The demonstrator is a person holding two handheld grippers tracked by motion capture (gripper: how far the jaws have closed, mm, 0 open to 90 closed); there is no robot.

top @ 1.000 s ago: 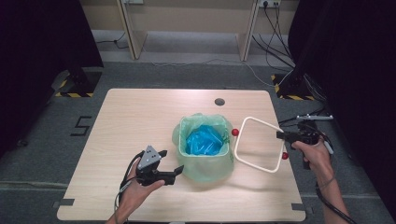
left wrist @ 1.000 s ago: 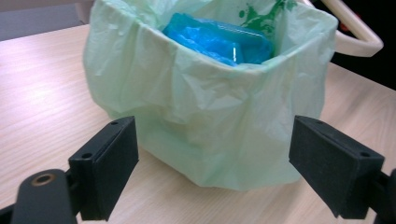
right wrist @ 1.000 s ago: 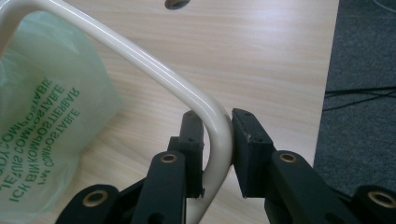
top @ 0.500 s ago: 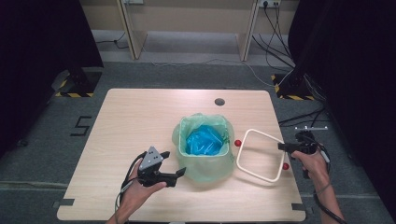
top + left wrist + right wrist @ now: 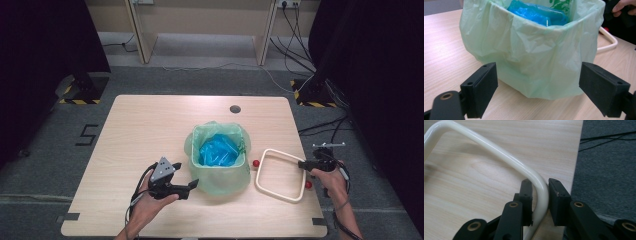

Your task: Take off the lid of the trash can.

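Your right gripper (image 5: 540, 195), at the lower centre of its own view, has its jaws nearly together, clamped on the cream-white rounded-square tube frame (image 5: 499, 152); the tube runs up between the pads and curves off to the upper left. In the high view that frame (image 5: 280, 175) sits at the right of centre on the pale wooden table (image 5: 150, 130), just beside the bin, with small red knobs (image 5: 256, 163) on its sides; whether it lies flat or is tilted you can't tell. Your right gripper (image 5: 303, 164) meets the frame's right edge.

Your left gripper (image 5: 539, 92) stands wide apart, holding nothing, the pale green plastic bag over a square bin (image 5: 531, 55) filling the gap beyond the pads, not touching. Crumpled blue plastic (image 5: 536, 12) lies inside. The bin's top edge is cut off at the upper frame.
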